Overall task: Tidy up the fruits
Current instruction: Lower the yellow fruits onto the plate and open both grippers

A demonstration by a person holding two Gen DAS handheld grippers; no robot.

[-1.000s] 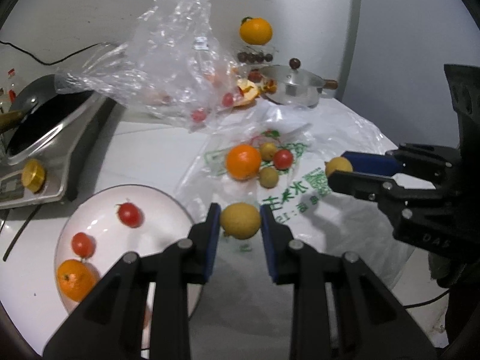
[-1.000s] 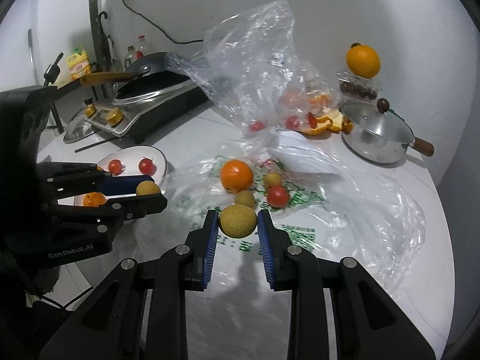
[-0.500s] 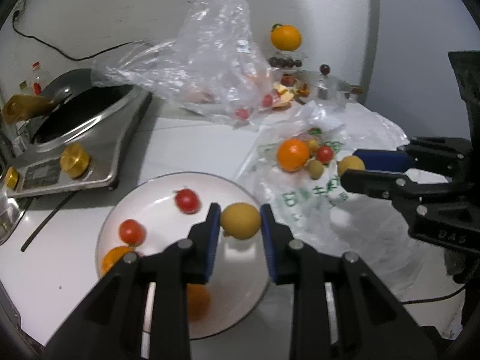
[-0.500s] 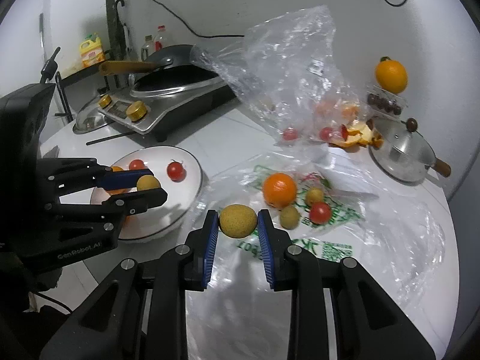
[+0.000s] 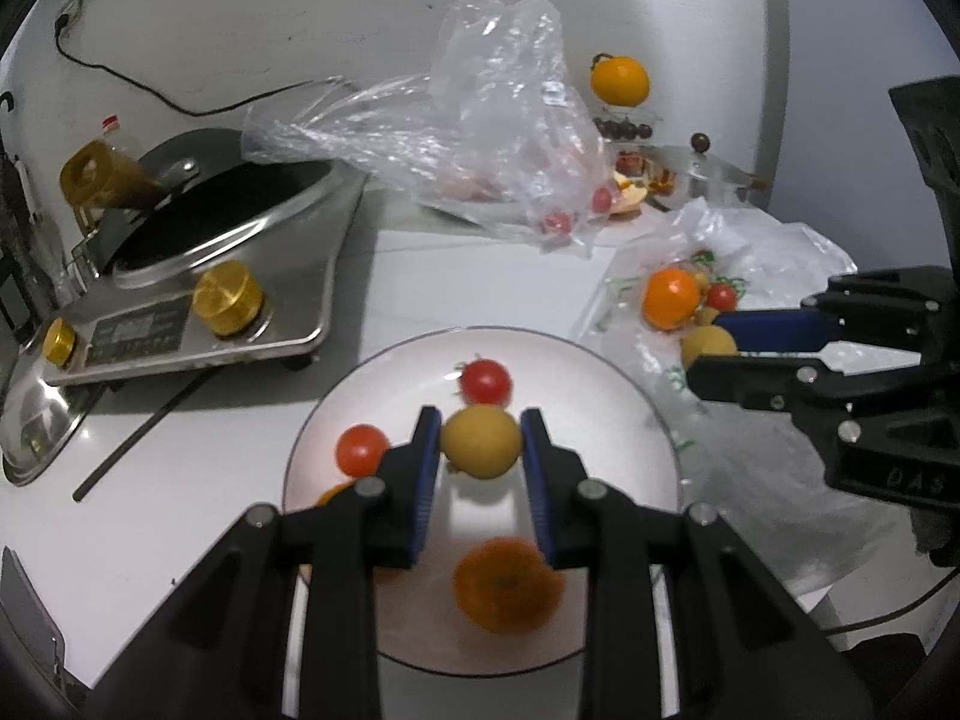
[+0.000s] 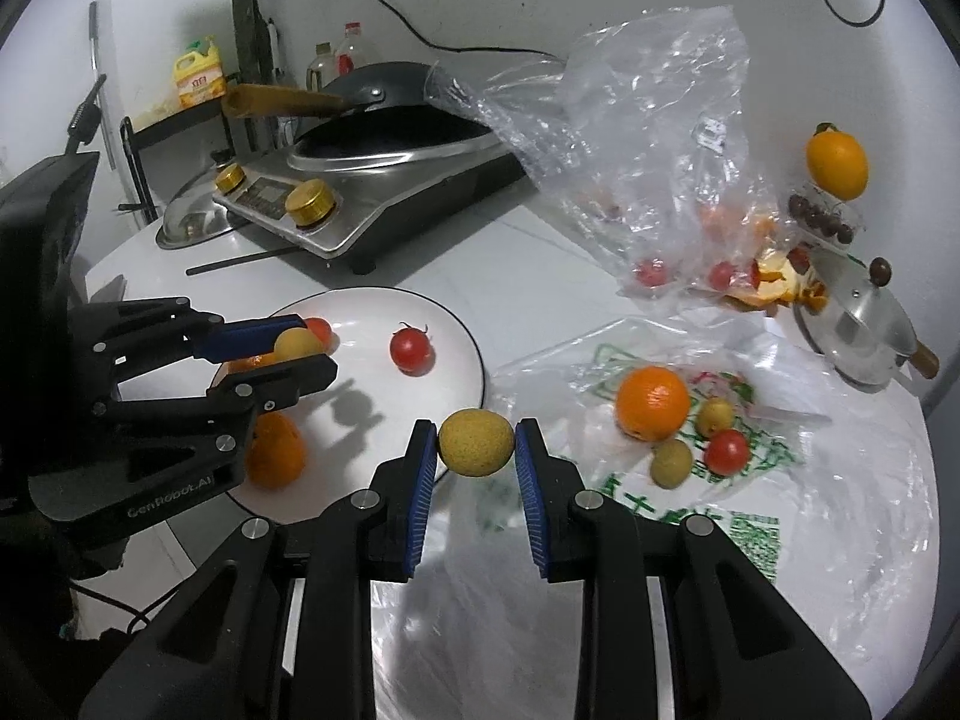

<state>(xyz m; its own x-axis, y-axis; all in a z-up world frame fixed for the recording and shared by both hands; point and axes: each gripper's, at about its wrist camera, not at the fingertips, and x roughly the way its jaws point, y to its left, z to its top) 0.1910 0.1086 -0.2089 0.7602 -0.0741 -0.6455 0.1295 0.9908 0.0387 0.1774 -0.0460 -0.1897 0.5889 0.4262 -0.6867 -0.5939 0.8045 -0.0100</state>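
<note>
My left gripper [image 5: 480,441] is shut on a round yellow fruit [image 5: 480,450] and hangs over the white plate [image 5: 636,402]. On the plate lie two tomatoes [image 5: 486,382] and an orange [image 5: 507,585]. My right gripper [image 6: 476,438] is shut on a yellow-green fruit [image 6: 474,447] just off the plate's [image 6: 471,342] right rim, above the printed plastic bag [image 6: 750,528]. An orange [image 6: 653,403], a tomato [image 6: 727,451] and two small yellow fruits [image 6: 671,462] rest on that bag. Each gripper shows in the other's view.
An induction cooker [image 6: 360,204] with a wok stands behind the plate, with a chopstick [image 6: 240,261] and a metal lid [image 6: 192,225] beside it. A crumpled clear bag [image 6: 660,150] holding tomatoes, orange peel, a lidded pot [image 6: 858,324] and a raised orange [image 6: 837,162] crowd the back right.
Both grippers have carried their fruits leftward, away from the printed bag. The left one now hangs over the plate and the right one has reached the plate's rim.
</note>
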